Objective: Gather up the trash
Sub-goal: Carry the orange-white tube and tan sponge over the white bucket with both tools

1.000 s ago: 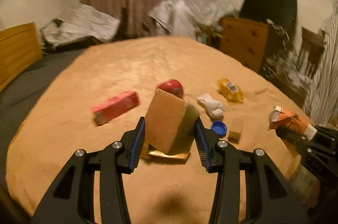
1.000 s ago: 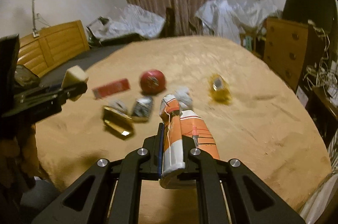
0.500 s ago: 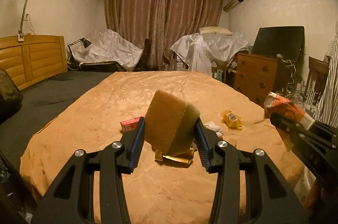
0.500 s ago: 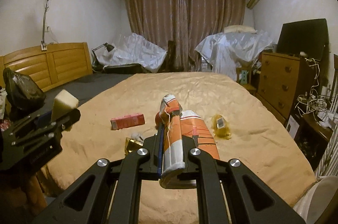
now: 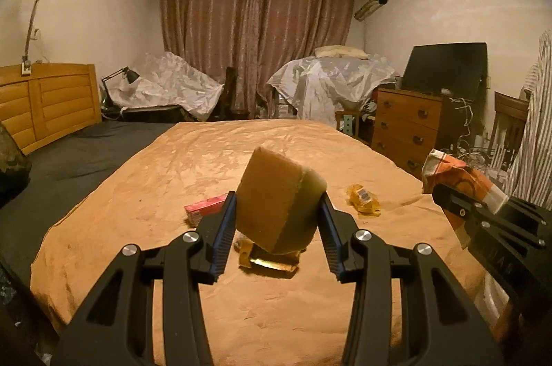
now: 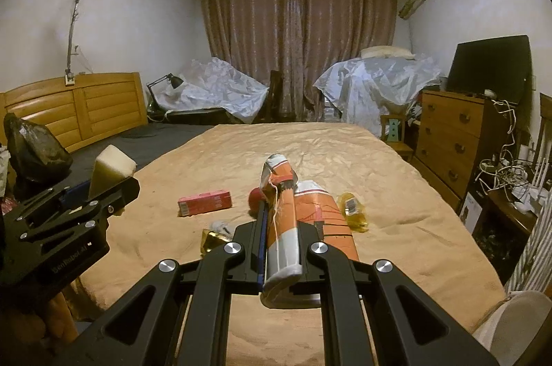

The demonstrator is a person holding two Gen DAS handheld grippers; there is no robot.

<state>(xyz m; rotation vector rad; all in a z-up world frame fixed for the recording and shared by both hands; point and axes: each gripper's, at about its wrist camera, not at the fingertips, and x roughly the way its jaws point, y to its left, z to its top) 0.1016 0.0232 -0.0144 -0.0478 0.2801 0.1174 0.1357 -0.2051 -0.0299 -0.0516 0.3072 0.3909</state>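
currently you hold two grippers, and each carries one piece of trash above the bed [image 5: 145, 179].

left gripper [image 5: 276, 228]: its jaws are pinching one sponge [image 5: 279, 200]. the sponge is a thick rounded block, tilted, with a porous tan face and a paler yellow-green layer on its right side. both ribbed blue pads press into its flanks.

right gripper [image 6: 281, 248]: its jaws are pressed together on one crumpled wrapper [image 6: 293, 221]. the wrapper is a flattened, glossy packet printed orange and white, with a twisted top end. it sticks out forward between the black fingers.

on the bed you have one tan cover with a soft, creased, slightly shiny surface. count the loose items still lying on it:
- one red carton [image 6: 204, 203], a long rectangular box lying flat.
- one yellow wrapper [image 5: 363, 199], translucent, crinkled, with a white barcode label.
- one gold foil piece [image 5: 267, 260], flat and reflective, directly below the sponge in the left wrist view.
- one red round object [image 6: 254, 197], mostly hidden behind the right gripper; you cannot tell its material.

all four lie near the middle of the cover, apart from each other.

one dark crumpled plastic bag [image 6: 32, 148] stands at the left side, beside the wooden headboard [image 6: 76, 110]. one wooden dresser [image 6: 448, 138] with three drawers stands to the right of the bed.
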